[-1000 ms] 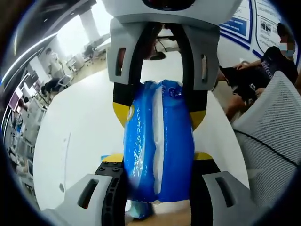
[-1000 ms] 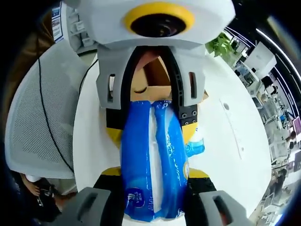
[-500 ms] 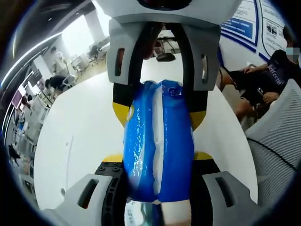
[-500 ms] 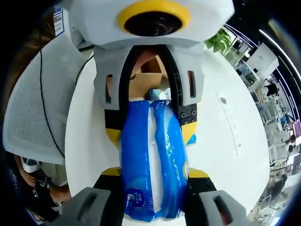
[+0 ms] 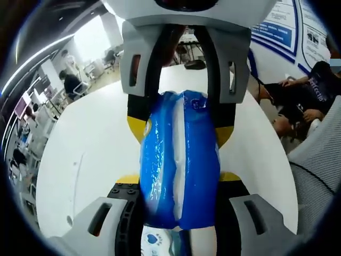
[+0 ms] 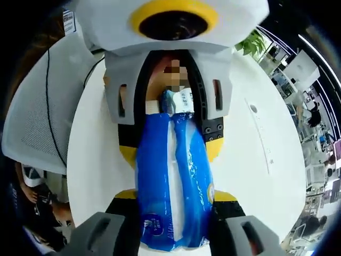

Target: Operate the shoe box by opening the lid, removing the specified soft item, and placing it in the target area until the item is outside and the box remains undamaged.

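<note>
Between the two grippers, a blue plastic pack of soft tissues [image 5: 179,160] is held up above a white round table [image 5: 90,160], gripped at both ends. Left gripper view: the left gripper [image 5: 178,184] has its jaws closed narrow on the near end of the pack, yellow pads pressed against its sides; the right gripper [image 5: 181,114] comes in from the top and clamps the far end. A white strip runs down the middle of the pack. Below the pack, at the bottom edge, another blue-and-white wrapped item [image 5: 160,240] peeks out, too hidden to tell what it is. A grey mesh chair [image 5: 319,176] sits at the right, a seated person in dark clothes [image 5: 303,96] beyond it, blue-and-white wall posters [image 5: 277,29] behind.

Right gripper view: the right gripper [image 6: 173,194] has its jaws narrow on the tissue pack [image 6: 171,181], and the left gripper [image 6: 170,144] grips the opposite end from the top. Past the far end of the pack, some brown cardboard [image 6: 154,88] and a small white-and-blue packet [image 6: 178,101] show between the left gripper's jaws; I cannot tell whether that is the shoe box. A grey mesh chair [image 6: 37,117] stands left of the table [image 6: 250,160], a green plant [image 6: 254,41] top right.
</note>
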